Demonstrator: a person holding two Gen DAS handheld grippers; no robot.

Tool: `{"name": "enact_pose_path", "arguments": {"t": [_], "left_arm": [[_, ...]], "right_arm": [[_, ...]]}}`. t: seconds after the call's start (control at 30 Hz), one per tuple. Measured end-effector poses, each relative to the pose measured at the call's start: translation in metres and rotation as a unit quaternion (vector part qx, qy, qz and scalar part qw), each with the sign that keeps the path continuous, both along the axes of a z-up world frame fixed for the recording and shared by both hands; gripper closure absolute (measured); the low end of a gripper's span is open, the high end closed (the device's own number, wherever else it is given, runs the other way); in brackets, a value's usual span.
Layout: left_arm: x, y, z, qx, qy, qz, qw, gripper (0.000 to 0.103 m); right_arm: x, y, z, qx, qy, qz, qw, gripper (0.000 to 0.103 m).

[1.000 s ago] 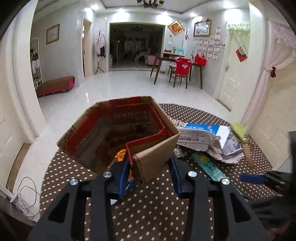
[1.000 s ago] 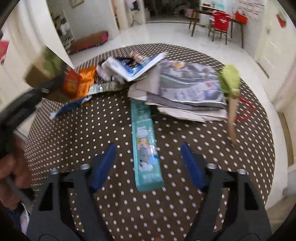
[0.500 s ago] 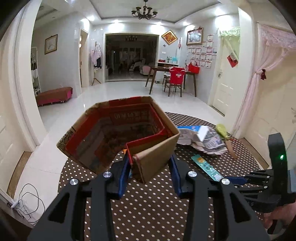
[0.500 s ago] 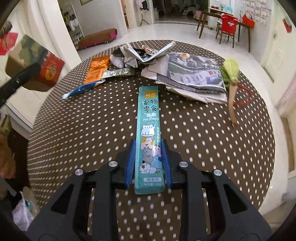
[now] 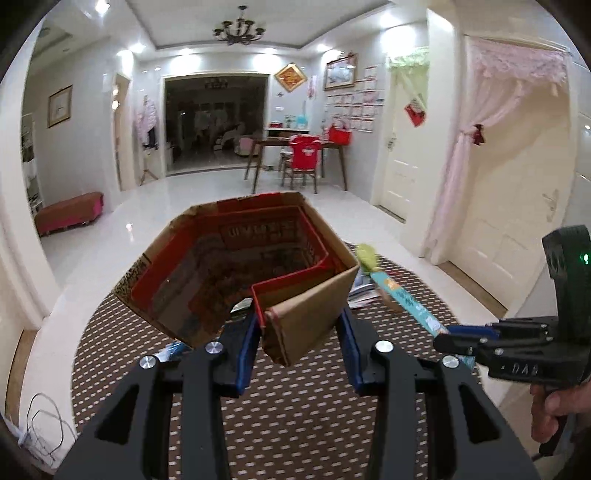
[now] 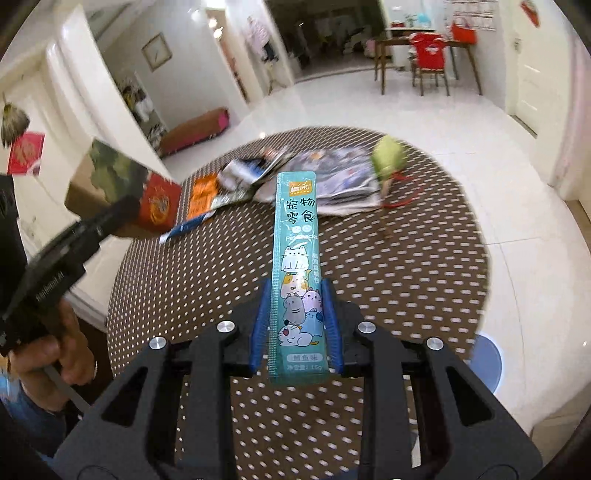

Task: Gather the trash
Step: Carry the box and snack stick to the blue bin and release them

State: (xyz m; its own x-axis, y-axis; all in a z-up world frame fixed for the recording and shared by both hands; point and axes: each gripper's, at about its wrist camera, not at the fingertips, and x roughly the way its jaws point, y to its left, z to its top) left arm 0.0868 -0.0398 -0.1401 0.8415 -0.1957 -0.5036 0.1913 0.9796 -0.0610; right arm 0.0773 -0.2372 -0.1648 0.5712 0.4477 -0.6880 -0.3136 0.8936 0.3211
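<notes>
Centre frame, the right gripper [image 6: 295, 325] pinches a long teal pet-snack sachet [image 6: 297, 266] near its bottom; the floppy top could miss the open cardboard box [image 5: 236, 273], clamped by the left gripper [image 5: 299, 350].

Glossy white floor [image 5: 207, 206], chandelier [image 5: 238, 31], wooden table [image 5: 295, 147] with red chair [image 5: 304, 155], perhaps lace curtain [image 5: 517, 110].

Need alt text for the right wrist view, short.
The right gripper grips a teal pet snack packet by its lower end, lifted above a round brown dotted table. At left, the left gripper holds a cardboard box; newspapers and wrappers lie at the table's far side.
</notes>
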Motion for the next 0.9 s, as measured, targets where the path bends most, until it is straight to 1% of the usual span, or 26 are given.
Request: {"name": "enact_pose_path", "arguments": {"t": [0.1,0.27,0.4,0.53,0.67,0.77,0.9], "left_arm": [[0.003,-0.024,0.003,-0.001,-0.003,-0.024,0.9997,0.064],[0.008,-0.076,0.006,0.005,-0.008,-0.078,0.9969,0.064],[0.012,-0.121,0.004,0.007,-0.006,-0.123,0.9924,0.064],[0.018,-0.175,-0.003,0.006,0.005,-0.175,0.9846,0.064],[0.019,-0.221,-0.015,0.007,0.023,-0.220,0.9752,0.064],[0.020,-0.249,-0.025,0.013,0.035,-0.247,0.9682,0.064],[0.023,-0.276,-0.041,0.026,0.053,-0.272,0.9606,0.064]], "right_arm": [[-0.004,-0.033,0.011,0.016,-0.010,-0.034,0.999,0.076],[-0.015,-0.094,0.017,0.036,-0.017,-0.097,0.995,0.076],[-0.025,-0.145,0.013,0.040,-0.013,-0.151,0.988,0.076],[-0.038,-0.196,0.002,0.044,0.000,-0.205,0.978,0.076],[-0.046,-0.240,-0.022,0.052,0.025,-0.252,0.966,0.076],[-0.045,-0.266,-0.051,0.056,0.062,-0.278,0.957,0.076],[-0.039,-0.289,-0.096,0.069,0.109,-0.291,0.948,0.076]]}}
